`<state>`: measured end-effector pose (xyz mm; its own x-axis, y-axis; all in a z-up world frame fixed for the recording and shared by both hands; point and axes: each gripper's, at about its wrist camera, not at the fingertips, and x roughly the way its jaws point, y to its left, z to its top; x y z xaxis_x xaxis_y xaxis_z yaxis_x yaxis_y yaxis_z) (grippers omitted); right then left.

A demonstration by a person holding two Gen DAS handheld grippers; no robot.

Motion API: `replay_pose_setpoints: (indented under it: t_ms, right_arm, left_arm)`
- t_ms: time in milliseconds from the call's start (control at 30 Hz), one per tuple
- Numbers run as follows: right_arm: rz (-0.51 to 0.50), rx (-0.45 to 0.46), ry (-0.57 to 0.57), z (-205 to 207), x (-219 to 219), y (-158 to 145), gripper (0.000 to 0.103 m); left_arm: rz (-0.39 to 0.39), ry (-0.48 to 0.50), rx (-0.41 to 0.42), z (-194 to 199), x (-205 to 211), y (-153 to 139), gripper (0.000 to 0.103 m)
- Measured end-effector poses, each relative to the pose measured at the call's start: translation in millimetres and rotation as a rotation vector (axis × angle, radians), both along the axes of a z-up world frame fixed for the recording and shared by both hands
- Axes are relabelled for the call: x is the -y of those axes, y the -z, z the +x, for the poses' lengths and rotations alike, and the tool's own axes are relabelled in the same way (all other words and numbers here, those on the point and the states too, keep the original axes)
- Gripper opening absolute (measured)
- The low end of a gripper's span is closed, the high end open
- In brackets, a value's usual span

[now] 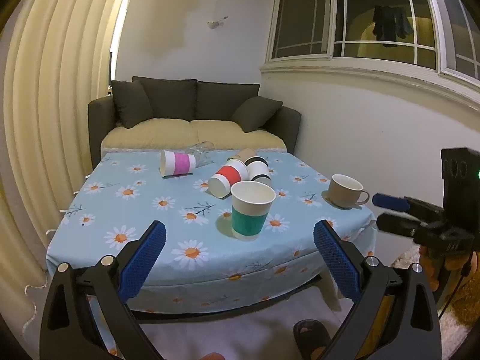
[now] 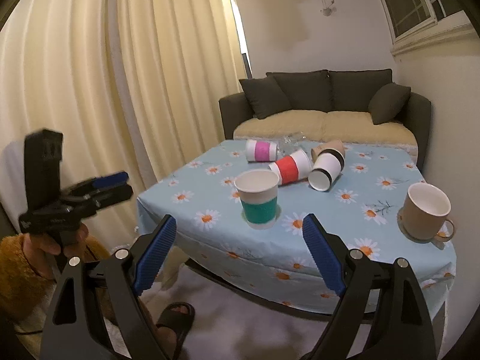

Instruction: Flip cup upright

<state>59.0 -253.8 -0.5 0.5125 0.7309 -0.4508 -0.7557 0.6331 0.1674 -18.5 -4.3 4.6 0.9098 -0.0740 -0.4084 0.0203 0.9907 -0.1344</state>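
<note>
A green-banded paper cup (image 1: 251, 209) (image 2: 258, 200) stands upright near the table's front edge. Behind it lie a red-banded cup (image 1: 227, 179) (image 2: 290, 167), a black-banded cup (image 1: 258, 170) (image 2: 326, 168), a pink-banded cup (image 1: 177, 163) (image 2: 261, 150) and a brown cup (image 1: 244, 153) (image 2: 327, 147), all on their sides. My left gripper (image 1: 240, 238) is open and empty, short of the table's front edge. My right gripper (image 2: 239, 234) is also open and empty, off the table's near corner. Each gripper shows in the other's view, the right (image 1: 387, 213) and the left (image 2: 120, 184).
A beige mug (image 1: 345, 191) (image 2: 426, 211) stands upright on the right of the daisy-print tablecloth (image 1: 144, 210) (image 2: 375, 234). A clear glass (image 1: 199, 150) lies at the back. A dark sofa (image 1: 195, 111) stands beyond the table, curtains (image 2: 105, 90) at left. A sandalled foot (image 2: 177, 318) is on the floor.
</note>
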Motion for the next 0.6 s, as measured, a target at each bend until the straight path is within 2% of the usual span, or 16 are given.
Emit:
replay_pose_setpoints:
  t_ms: [600]
  right_arm:
    - [-0.030,0.005,-0.037,3.9,-10.5,9.4,0.086]
  left_arm:
    - [0.020,0.007,-0.031,5.4,9.1,7.7,0.096]
